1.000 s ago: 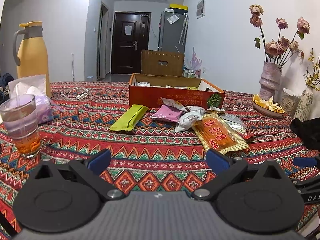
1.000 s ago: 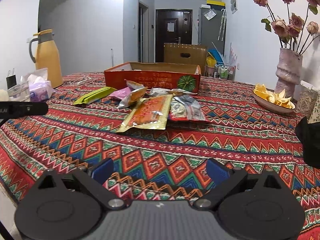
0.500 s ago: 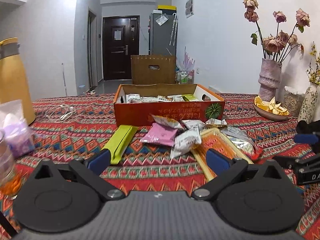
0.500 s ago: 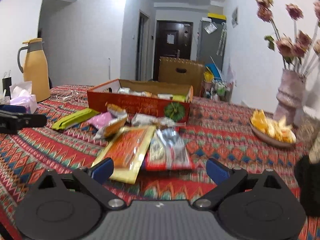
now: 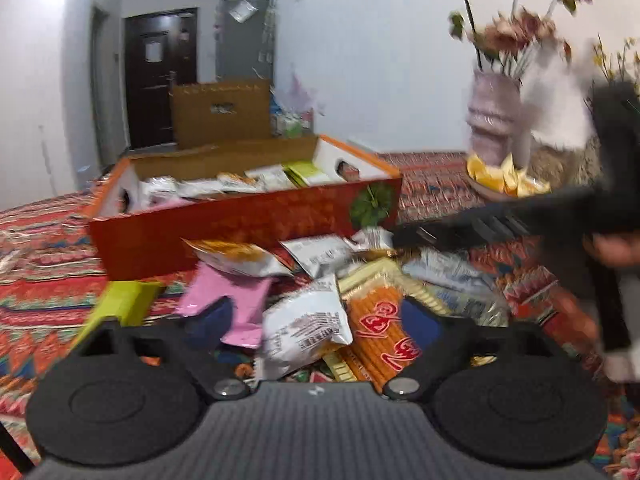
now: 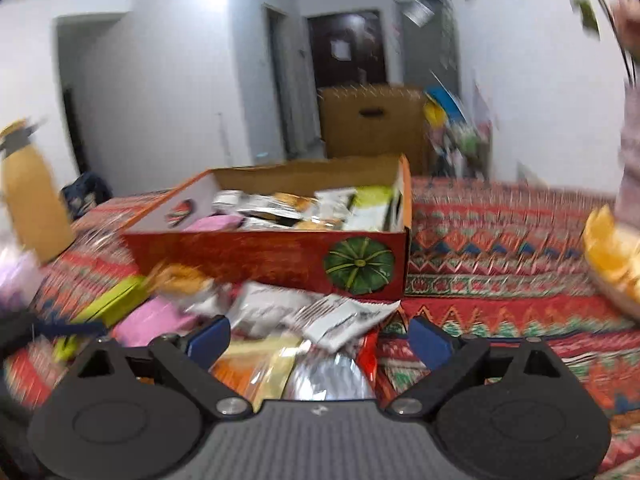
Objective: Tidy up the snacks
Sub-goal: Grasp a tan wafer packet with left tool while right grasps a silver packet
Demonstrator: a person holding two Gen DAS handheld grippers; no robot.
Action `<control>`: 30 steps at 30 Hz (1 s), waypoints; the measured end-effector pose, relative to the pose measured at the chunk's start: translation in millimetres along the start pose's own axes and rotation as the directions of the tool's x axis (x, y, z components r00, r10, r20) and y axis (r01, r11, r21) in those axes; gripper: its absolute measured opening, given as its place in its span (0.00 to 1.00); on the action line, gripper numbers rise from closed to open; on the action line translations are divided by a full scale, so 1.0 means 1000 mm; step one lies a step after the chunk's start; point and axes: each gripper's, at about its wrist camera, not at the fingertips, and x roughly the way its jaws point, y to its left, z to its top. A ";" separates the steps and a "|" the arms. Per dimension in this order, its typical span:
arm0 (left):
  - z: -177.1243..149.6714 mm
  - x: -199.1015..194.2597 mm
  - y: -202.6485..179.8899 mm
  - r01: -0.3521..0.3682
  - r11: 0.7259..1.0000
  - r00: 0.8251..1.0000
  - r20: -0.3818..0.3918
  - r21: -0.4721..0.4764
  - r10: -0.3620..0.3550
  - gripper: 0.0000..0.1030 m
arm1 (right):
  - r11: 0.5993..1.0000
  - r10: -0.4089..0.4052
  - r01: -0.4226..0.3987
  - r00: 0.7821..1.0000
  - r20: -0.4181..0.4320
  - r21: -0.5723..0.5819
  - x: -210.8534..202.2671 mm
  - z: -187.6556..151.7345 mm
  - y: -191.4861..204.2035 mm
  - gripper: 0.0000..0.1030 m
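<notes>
Snack packets (image 5: 304,328) lie, seemingly ungripped, between both wide-open tongs (image 6: 319,334).

White walls (image 5: 380,60), dark door (image 5: 160,76), grey fridge (image 5: 244,36), patterned tablecloth (image 6: 500,240)

We see the flowers (image 5: 516,32) above the vase (image 5: 496,120) smeared by blur, the yellow jug (image 6: 30,200) left of the box (image 6: 272,256) cut off, and packet print unreadable.
</notes>
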 end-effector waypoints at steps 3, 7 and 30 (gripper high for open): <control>-0.005 0.025 0.004 -0.016 1.000 0.998 -0.053 -0.014 0.015 0.49 | 0.994 -0.034 0.038 0.998 -0.048 0.100 0.040 0.006 -0.009 0.75; -0.008 0.022 0.015 0.028 0.997 0.999 -0.024 -0.067 -0.030 0.38 | 0.986 -0.024 0.033 0.998 -0.061 0.161 0.058 0.000 -0.016 0.44; -0.007 -0.092 0.028 -0.104 0.973 0.983 0.130 -0.205 0.133 0.19 | 0.997 0.010 0.003 0.983 0.185 -0.072 -0.072 -0.021 0.040 0.22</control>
